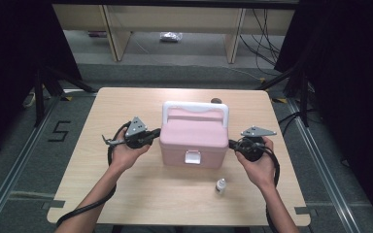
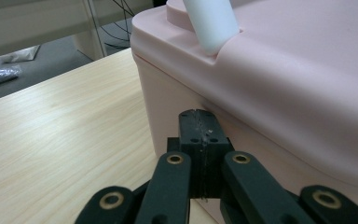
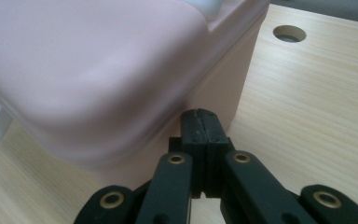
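Observation:
A pink box (image 1: 194, 138) with a white handle (image 1: 195, 108) and a white front latch (image 1: 192, 157) stands in the middle of the wooden table (image 1: 126, 194). My left gripper (image 1: 156, 134) is shut, its tips against the box's left wall just under the lid (image 2: 261, 79). On the other side my right gripper (image 1: 231, 144) is shut too, tips at the box's right wall (image 3: 214, 93). Neither holds anything between its jaws. In the left gripper view the shut tips (image 2: 198, 121) sit at the pink wall (image 2: 163, 107); in the right gripper view the tips (image 3: 200, 120) meet the wall below the lid.
A small white dropper bottle (image 1: 220, 185) stands on the table in front of the box, near my right hand. A round hole (image 3: 289, 33) in the tabletop lies behind the box. Black stands and cables flank the table; wooden furniture legs are on the floor beyond.

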Motion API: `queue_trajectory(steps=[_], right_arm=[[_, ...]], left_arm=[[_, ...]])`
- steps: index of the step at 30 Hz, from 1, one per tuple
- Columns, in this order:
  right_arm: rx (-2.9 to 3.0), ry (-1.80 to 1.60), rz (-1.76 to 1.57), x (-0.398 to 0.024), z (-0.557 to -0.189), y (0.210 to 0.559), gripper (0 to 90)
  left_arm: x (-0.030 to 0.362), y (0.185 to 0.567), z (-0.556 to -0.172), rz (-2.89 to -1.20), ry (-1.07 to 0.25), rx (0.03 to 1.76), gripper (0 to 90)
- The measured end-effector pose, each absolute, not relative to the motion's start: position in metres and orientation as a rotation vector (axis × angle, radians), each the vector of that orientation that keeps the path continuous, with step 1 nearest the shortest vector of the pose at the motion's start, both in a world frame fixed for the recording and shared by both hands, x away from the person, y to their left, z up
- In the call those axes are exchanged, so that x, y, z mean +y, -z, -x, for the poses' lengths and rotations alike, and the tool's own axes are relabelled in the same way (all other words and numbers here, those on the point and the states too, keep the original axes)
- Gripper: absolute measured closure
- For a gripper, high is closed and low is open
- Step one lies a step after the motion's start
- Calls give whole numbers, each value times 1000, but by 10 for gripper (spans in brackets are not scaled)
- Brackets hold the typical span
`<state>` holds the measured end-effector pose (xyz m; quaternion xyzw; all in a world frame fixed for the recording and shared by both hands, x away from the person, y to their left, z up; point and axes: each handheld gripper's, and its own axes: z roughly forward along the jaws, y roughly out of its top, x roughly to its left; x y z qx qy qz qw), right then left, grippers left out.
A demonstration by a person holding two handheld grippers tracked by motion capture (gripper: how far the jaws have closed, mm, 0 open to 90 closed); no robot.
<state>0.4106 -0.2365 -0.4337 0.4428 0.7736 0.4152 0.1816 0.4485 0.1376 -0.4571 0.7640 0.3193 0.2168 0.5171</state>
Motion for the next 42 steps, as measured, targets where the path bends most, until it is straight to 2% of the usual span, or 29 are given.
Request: queue_trajectory(steps=[42], right_arm=[[2092,-1110,-1315,-284,-423,431,900]], left_arm=[[84,456,-455,-1896,-497,699,900]])
